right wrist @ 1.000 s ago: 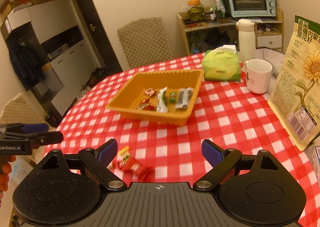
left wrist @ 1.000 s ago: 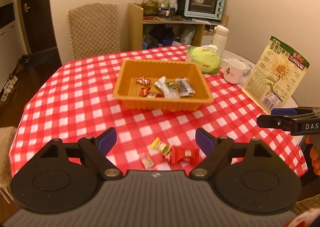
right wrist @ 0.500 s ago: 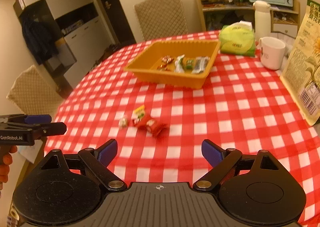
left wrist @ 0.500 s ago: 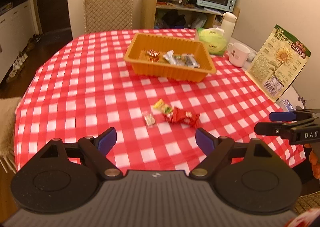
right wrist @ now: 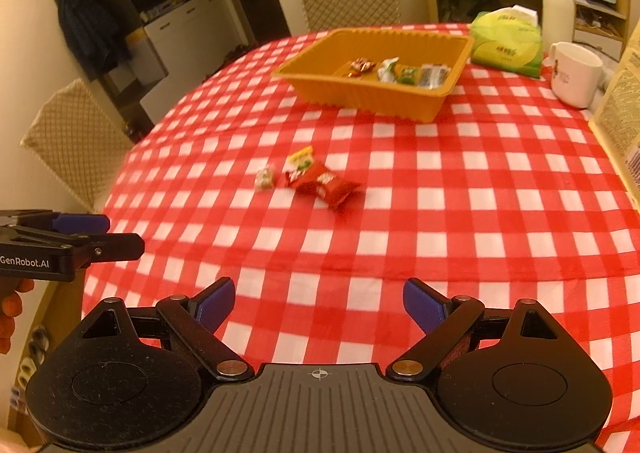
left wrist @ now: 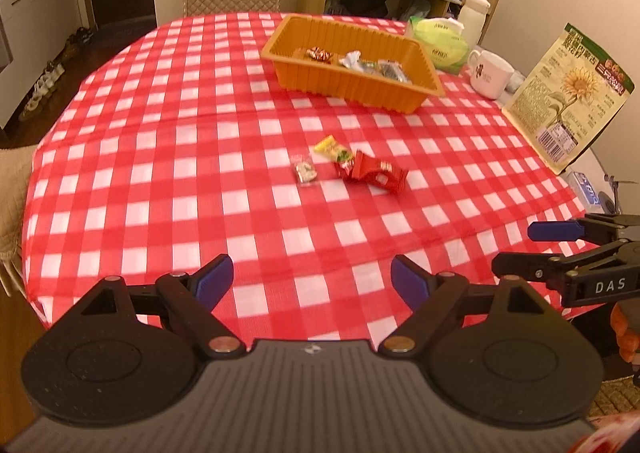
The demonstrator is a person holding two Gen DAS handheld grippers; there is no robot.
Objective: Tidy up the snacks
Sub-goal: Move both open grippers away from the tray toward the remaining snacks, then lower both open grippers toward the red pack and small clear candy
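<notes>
Three small snacks are lying loose in the middle of the checked tablecloth (left wrist: 168, 157): a clear little candy (left wrist: 305, 172), a yellow packet (left wrist: 329, 146) and a red packet (left wrist: 374, 173). The yellow and red packets are touching; the clear candy is sitting just beside them. More snacks are already resting inside the orange tray (left wrist: 348, 83), which is standing farther back.

Both tongs are being held above the near edge of the table, well apart from the snacks. The left gripper (left wrist: 312, 279) is spread wide with nothing in it, and so is the right gripper (right wrist: 319, 303).

A snack probably needs to be picked up next. The clear candy is best taken alone, since it is lying apart. For the red packet, the fingers should be brought down on its two long sides, so the yellow one is not being dragged along.

Lots of bare cloth is lying between the snacks and the tray, so carrying should be easy. The mug (left wrist: 490, 75), the green tissue pack (left wrist: 442, 43) and the big sunflower bag (left wrist: 568, 99) are crowding the far right side, so that side is best avoided.
</notes>
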